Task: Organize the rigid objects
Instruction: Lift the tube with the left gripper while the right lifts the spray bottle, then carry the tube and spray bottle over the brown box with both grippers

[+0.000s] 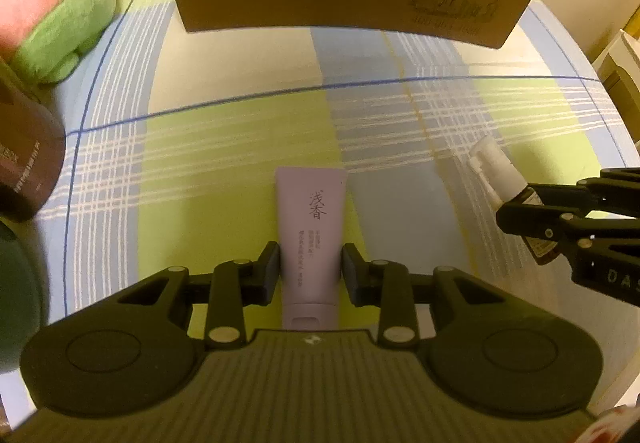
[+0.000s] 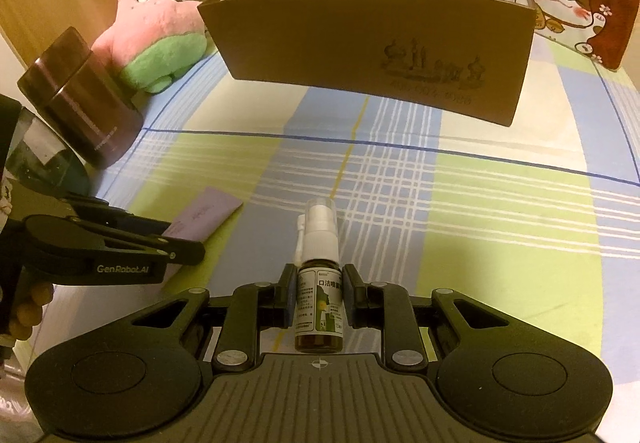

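A: Left gripper (image 1: pixel 311 270)?
B: Its pads are clamping a lilac tube (image 1: pixel 311 239), lying flat on the plaid cloth (image 1: pixel 240 147).
A: Right gripper (image 2: pixel 319 297)?
B: It is squeezing a brown spray bottle (image 2: pixel 319 307). A brown box (image 2: pixel 372 55) is sitting open beyond both.

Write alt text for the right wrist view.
The right hand-held gripper clamps a small spray bottle above a plaid cloth. An open brown box stands ahead, and the left hand-held gripper holds a lilac tube.
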Demonstrator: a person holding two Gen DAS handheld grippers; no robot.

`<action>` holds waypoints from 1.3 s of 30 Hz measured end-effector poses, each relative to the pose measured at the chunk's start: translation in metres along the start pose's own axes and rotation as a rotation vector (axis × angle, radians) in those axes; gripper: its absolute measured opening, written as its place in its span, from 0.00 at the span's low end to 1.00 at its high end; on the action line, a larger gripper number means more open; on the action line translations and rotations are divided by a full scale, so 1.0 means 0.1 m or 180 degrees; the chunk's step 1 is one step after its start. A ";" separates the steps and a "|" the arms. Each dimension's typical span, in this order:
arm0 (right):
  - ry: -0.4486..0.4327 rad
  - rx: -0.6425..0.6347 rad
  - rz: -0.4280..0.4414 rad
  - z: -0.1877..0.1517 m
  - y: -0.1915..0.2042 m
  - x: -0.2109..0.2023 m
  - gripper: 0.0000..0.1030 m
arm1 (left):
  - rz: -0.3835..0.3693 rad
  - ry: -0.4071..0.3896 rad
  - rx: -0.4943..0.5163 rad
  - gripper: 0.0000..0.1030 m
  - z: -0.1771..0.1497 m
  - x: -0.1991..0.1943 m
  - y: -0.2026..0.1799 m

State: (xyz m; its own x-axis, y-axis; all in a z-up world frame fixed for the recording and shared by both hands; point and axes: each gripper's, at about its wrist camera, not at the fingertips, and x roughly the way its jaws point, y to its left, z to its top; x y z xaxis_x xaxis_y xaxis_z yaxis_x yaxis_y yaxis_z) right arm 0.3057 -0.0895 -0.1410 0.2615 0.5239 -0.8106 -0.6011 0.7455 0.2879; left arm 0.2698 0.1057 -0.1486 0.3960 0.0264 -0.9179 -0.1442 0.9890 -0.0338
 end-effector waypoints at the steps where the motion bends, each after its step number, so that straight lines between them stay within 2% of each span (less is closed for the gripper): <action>1: -0.0009 0.0002 0.0000 0.00 0.00 -0.01 0.23 | 0.0003 -0.0022 0.0008 0.29 0.01 -0.02 0.00; 12: -0.0179 -0.0003 0.0023 0.16 -0.02 -0.15 0.23 | 0.0034 -0.0347 -0.0002 0.29 0.21 -0.37 0.06; 21: -0.0474 0.0004 0.0068 0.59 -0.10 -0.35 0.23 | 0.0087 -0.0672 0.0032 0.29 0.53 -0.70 0.13; 30: -0.0741 -0.0020 0.0107 1.17 -0.13 -0.41 0.23 | 0.0154 -0.0939 0.0111 0.29 1.07 -0.87 0.20; 39: -0.0836 0.0095 0.0182 1.81 -0.23 -0.21 0.23 | 0.0192 -0.1043 0.0218 0.29 1.81 -0.79 0.22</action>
State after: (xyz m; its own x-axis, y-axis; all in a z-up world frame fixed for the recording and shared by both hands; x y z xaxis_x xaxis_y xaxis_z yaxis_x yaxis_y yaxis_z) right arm 0.4505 -0.0429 -0.0382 0.4171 0.6516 -0.6337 -0.5990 0.7214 0.3476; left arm 0.3993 0.1515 -0.0058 0.6606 0.1195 -0.7411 -0.1192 0.9914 0.0536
